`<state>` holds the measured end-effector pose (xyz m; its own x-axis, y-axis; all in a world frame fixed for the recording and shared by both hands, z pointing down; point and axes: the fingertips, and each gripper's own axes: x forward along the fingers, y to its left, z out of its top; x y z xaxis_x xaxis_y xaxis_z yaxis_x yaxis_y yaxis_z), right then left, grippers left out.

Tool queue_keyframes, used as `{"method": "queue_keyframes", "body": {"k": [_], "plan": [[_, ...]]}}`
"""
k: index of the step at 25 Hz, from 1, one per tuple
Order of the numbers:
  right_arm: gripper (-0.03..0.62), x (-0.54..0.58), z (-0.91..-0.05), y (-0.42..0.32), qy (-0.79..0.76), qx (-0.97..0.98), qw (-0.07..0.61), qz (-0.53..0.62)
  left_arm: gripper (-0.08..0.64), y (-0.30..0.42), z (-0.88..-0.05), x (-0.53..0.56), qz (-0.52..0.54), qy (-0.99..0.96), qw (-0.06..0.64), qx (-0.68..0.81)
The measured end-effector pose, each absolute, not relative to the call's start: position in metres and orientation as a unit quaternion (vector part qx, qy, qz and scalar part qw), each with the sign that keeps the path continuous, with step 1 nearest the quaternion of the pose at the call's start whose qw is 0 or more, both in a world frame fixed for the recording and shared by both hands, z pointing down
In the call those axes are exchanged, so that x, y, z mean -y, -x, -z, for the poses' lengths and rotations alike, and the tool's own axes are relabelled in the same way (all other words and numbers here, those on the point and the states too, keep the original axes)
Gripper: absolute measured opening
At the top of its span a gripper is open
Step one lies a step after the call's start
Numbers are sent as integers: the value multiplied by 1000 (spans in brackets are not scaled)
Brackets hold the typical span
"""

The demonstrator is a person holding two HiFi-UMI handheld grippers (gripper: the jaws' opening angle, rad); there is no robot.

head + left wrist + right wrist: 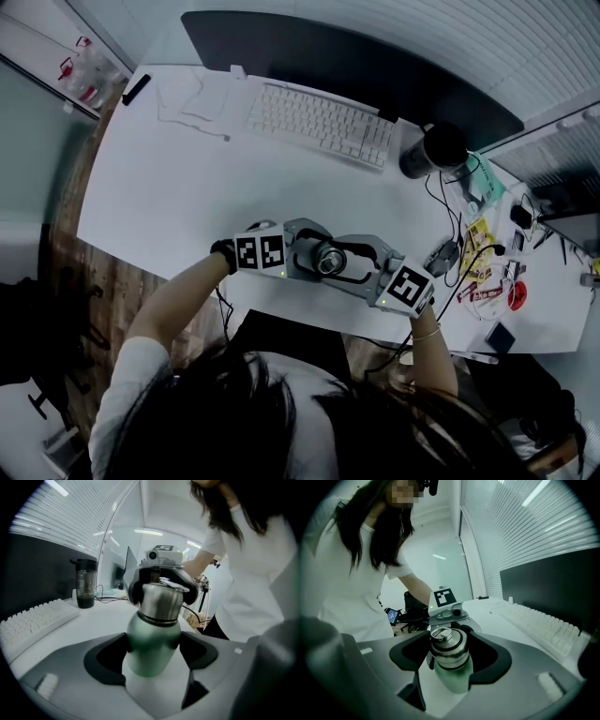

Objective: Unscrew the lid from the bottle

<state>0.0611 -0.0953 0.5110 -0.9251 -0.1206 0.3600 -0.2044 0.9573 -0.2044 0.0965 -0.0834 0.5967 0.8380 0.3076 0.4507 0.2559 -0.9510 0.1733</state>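
Left gripper [153, 641] fingers [105, 660] clamped on bottle [150, 665], right gripper [449, 654] fingers [410, 654] closed on lid [446, 639], keyboard [322, 124], tumbler [433, 150] beyond

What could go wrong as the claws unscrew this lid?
1. The left claw grips the rounded green metal bottle; it may spin with the steel screw lid in the right claw.
2. The bottle stands near the white desk's front edge and might topple off.

Green bottle [152, 646], silver lid [160, 601], white keyboard [319, 122]

Right tongs [449, 654] clamp steel lid [446, 644], green bottle [452, 677].
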Motion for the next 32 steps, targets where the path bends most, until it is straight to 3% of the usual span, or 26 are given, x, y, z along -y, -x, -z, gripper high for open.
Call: {"method": "queue_keyframes", "body": {"k": [11,17,24,32], "plan": [[262,97,-505,-98,-376,899,82,-208,408,-94,-596,93,-229,-970,78,20],[262,105,-497,-87,-458,857,13,-237,407,-92,-596,97,-229,-965,85,93],[261,111,-510,-80,-481,845,58,-227,407,-92,-598,99,-222,-962,103,118],[255,107,-509,-81,-405,886,76,-214,405,-93,-596,98,-222,-967,93,82]]}}
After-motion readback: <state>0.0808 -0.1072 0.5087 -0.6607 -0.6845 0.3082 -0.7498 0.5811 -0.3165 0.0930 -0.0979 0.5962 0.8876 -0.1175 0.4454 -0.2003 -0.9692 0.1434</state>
